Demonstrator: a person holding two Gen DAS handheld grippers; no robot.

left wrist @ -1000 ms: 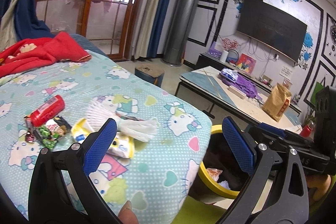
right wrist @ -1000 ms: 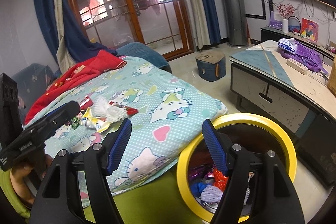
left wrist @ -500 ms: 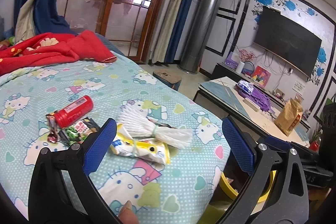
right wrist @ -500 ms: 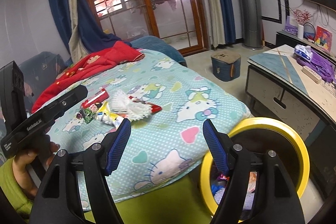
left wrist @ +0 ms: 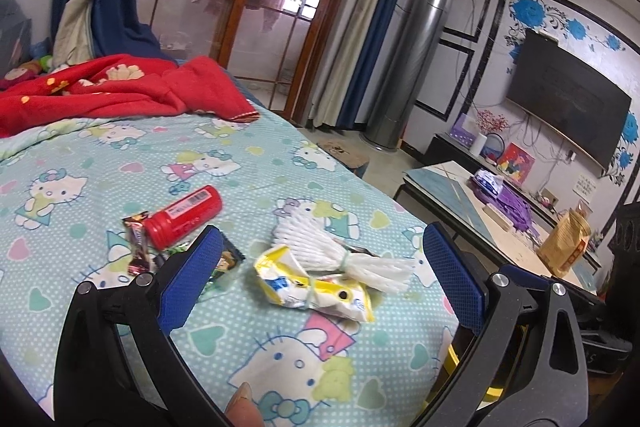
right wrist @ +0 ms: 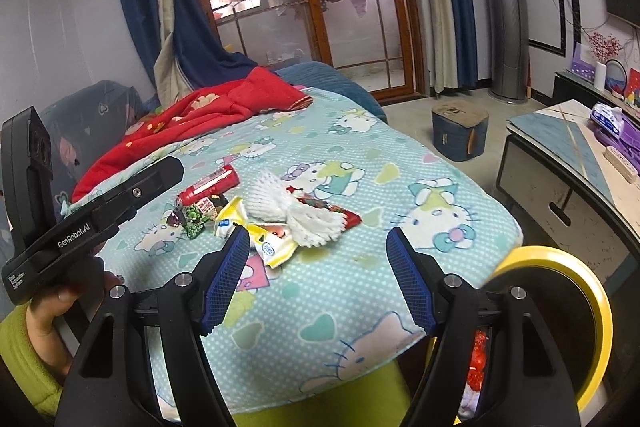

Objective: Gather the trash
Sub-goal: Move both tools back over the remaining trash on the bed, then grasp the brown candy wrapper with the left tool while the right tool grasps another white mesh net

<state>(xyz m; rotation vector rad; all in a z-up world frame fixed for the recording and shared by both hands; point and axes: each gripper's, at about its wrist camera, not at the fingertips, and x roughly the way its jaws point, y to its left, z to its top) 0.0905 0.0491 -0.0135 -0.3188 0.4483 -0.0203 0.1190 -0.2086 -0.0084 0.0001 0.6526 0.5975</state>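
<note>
Trash lies in a cluster on the cat-print bedspread (left wrist: 100, 163): a red tube (left wrist: 184, 217), a white foam net (left wrist: 340, 255), a yellow-white wrapper (left wrist: 316, 287) and dark candy wrappers (left wrist: 138, 243). My left gripper (left wrist: 320, 275) hovers open just short of the wrapper, nothing between its blue pads. In the right wrist view the same foam net (right wrist: 296, 211), wrapper (right wrist: 268, 243) and tube (right wrist: 212, 183) lie ahead of my right gripper (right wrist: 316, 275), which is open and empty. A yellow-rimmed bin (right wrist: 560, 291) holding trash stands at the bed's near right corner.
A red blanket (left wrist: 120, 91) is bunched at the bed's far end. A low table (left wrist: 480, 211) with a brown paper bag (left wrist: 564, 243) and purple items stands right of the bed. A small stool (right wrist: 460, 131) sits on the floor beyond.
Both grippers swung left from the bin toward the trash on the bed. The bin slid to the right edge of both views, and the trash cluster now sits centred ahead of both grippers.
</note>
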